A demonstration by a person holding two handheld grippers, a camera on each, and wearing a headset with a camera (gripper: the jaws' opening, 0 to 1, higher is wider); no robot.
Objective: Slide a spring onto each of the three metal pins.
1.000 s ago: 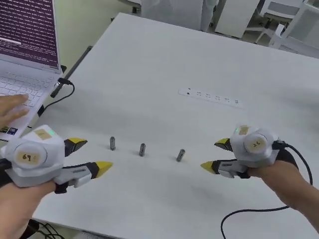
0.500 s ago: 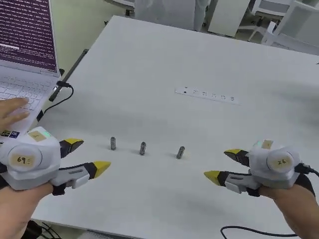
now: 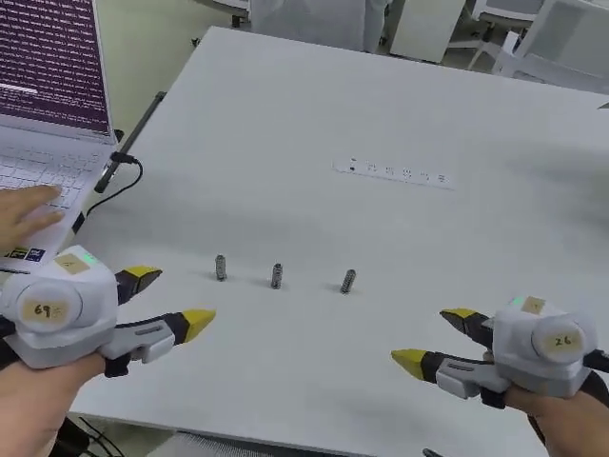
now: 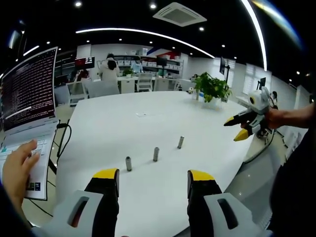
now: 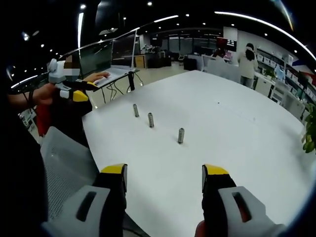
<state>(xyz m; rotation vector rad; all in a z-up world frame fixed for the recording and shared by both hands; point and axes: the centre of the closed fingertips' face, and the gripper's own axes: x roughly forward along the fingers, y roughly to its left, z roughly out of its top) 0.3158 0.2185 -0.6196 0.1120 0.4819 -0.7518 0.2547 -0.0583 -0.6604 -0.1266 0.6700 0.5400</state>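
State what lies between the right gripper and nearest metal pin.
Bare white tabletop separates the right gripper from the small grey metal pin, in head view.

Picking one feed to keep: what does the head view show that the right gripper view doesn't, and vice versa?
Head view adds the black cable beside the open silver laptop. Right gripper view adds a grey mesh chair and a distant person in white. Shared: three spring-wrapped metal pins in a row on the white table, with the left gripper and right gripper both open.
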